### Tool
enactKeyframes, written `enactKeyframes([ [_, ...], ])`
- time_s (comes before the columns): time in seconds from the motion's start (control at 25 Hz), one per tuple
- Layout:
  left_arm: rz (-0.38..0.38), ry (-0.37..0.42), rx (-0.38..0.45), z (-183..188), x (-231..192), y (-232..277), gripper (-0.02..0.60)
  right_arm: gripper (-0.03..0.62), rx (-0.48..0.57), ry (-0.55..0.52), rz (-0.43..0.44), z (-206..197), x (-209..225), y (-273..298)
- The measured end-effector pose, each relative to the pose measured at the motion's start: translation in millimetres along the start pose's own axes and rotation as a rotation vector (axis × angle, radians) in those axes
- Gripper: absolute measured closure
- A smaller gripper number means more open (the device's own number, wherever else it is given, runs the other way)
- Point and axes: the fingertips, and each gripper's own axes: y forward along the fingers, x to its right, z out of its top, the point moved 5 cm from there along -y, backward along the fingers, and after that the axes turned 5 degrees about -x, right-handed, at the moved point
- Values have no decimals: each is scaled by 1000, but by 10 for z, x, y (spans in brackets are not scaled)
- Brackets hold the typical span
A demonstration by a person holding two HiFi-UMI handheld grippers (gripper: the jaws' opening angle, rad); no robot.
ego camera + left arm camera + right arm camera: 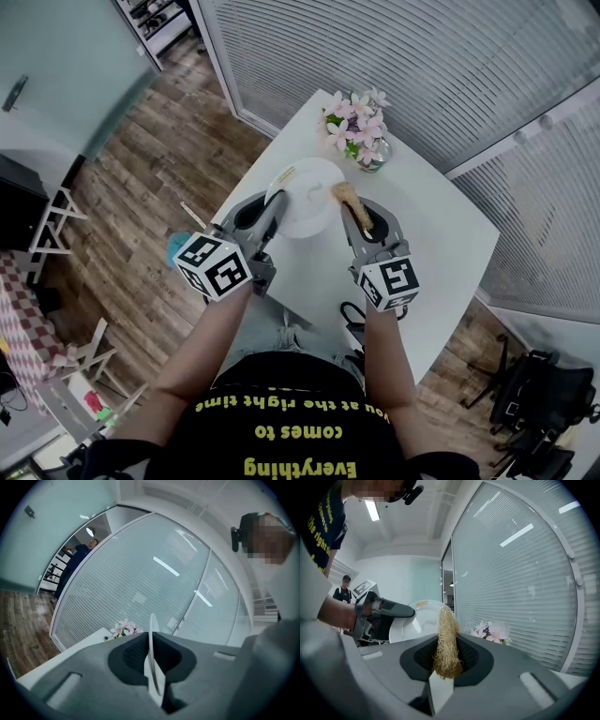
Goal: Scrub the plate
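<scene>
We are clamping the plate (309, 204) rim in the left gripper (272, 208) and the scrubber (345, 194) in the right gripper (357, 212), and we are aiming for flat, firm strokes.

plate (309, 214) near rim hidden behind left claw (278, 200)

Plate and scrubber over the table, flowers beyond.
The plate (305, 199) sits by its near rim between the jaws of the left gripper (273, 208). The scrubber (346, 194) sits between the jaws of the right gripper (362, 221), its tip just beside the plate's right rim. The table (441, 246) lies under both grippers; the flowers (357, 127) stand on it, ahead of them.
</scene>
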Motion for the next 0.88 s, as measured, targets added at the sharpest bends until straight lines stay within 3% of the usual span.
enactKeyframes([
  [0.28, 3, -2, 3, 15, -16, -8, 563, 534, -6, 1, 8, -33, -22, 6],
  [0.88, 21, -11, 10, 31, -90, -11, 561, 534, -46, -17, 185, -156, -608, 154],
])
